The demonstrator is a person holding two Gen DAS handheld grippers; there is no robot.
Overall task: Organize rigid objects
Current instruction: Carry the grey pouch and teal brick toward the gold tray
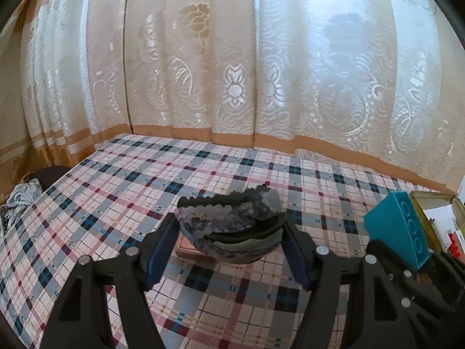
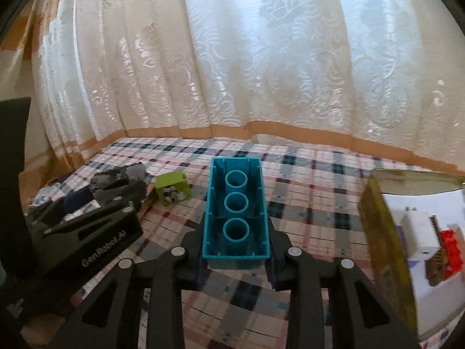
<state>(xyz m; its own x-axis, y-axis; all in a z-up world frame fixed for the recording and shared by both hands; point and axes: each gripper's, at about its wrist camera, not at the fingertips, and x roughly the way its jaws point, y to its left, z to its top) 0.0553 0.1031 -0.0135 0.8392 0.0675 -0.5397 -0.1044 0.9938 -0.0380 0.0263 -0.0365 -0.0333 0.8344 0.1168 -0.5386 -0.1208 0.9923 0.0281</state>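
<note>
A: The teal brick [image 2: 235,209] is clamped in the right gripper [image 2: 236,242] jaws, long axis pointing forward, above the plaid worktop [image 2: 305,180].

B: The box [image 2: 377,221] lies to its right (open); the left gripper [image 1: 229,232] jaws are closed on a grey rock [image 1: 229,218].

I see a teal building block [image 2: 235,212], a lime-green block [image 2: 173,189] and a grey speckled piece [image 1: 229,221] over the desk's [image 1: 116,180] pink, blue and white plaid; behind hangs a cream lace curtain [image 1: 232,58] with a tan border.
</note>
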